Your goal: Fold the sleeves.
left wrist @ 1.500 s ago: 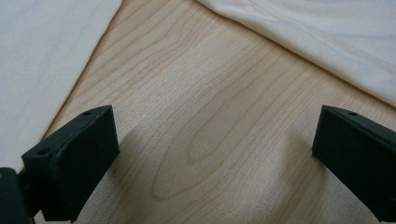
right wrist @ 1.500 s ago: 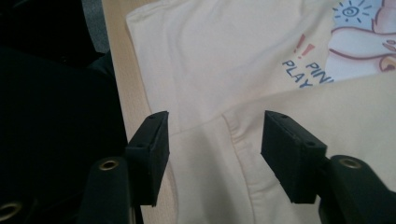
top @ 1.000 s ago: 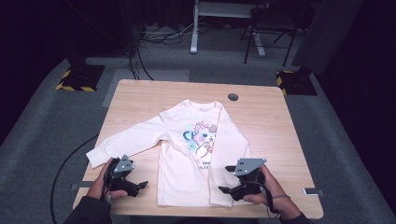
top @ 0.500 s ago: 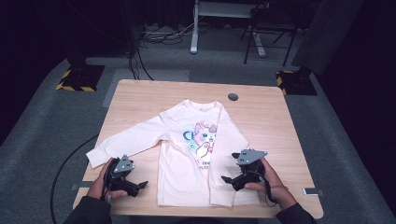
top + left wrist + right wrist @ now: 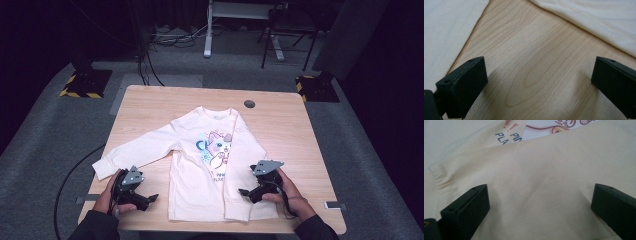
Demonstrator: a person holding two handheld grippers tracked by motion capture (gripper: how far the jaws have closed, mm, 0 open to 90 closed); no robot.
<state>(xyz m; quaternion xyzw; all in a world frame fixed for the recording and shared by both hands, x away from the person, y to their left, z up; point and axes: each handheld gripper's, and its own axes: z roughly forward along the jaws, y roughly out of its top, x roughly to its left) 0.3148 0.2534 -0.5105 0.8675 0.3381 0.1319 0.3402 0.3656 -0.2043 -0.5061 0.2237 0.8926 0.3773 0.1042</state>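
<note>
1. Nearest the camera, left hand-held gripper [image 5: 150, 199] low over bare wood at the front left of the surface [image 5: 150, 107], jaws wide apart, nothing between them, black blocky pads matte and square-edged
2. In the left gripper view, pale wood grain in long oval swirls between the jaws, cream cloth at the upper left and upper right corners, clear of both pads
3. Right hand-held gripper [image 5: 243, 192] at the front right, over the folded-in sleeve [image 5: 564, 170] of the shirt [image 5: 200, 170], jaws just opened to their widest, soft cloth under the gap but not pinched by the pads
4. In the right gripper view, fine-knit cream fabric, a ribbed cuff [image 5: 434, 185] with small puckers at the left, blue and orange printed letters beyond
5. Shirt lying flat and face up on the middle of the surface, long-sleeved, cartoon print [image 5: 216, 149] on the chest, one sleeve [image 5: 135, 152] stretched out toward the left edge, the other folded along the body; hem just beside both hand-held grippers
6. Farther off, a small round dark grommet [image 5: 249, 104] near the back edge of the light wooden surface
7. Beyond, grey carpet [image 5: 45, 130], black-and-yellow striped bases [image 5: 80, 85], cables and a white frame [image 5: 240, 20] in a dark room
</note>
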